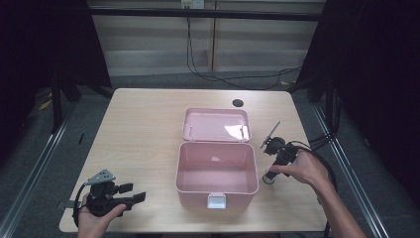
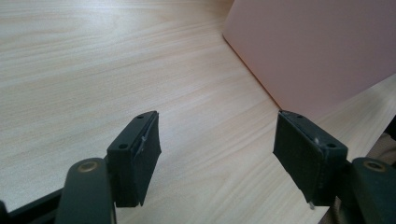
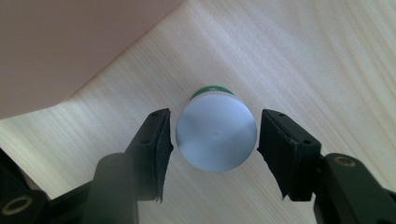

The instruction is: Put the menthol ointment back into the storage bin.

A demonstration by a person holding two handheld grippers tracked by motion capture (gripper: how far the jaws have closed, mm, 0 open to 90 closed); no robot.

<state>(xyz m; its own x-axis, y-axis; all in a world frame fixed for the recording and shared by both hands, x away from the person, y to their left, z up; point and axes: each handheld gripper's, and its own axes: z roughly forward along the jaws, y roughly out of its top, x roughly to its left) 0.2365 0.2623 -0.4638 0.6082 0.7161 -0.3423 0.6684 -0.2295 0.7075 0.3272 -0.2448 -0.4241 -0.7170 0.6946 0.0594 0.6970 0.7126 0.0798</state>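
Observation:
An open pink box [image 1: 183, 168] stands mid-table with its lid [image 1: 216, 125] laid back behind it. Just right of the box stands a small bottle [image 1: 268, 179] with a round white cap [image 3: 217, 135] and a green body beneath. My right gripper [image 1: 270, 173] points down over it. Its jaws [image 3: 215, 119] straddle the cap with a thin gap on each side, so it is open. My left gripper [image 1: 133, 192] is held near the table's front left corner. Its jaws [image 2: 217, 140] stand apart over bare wood, open, aimed at the pink box wall [image 2: 317, 46].
The pink box wall [image 3: 70, 46] is close to the left of the bottle in the right gripper view. A black round hole [image 1: 238, 103] sits in the table behind the lid. Cables [image 1: 237, 79] lie on the floor beyond the far edge.

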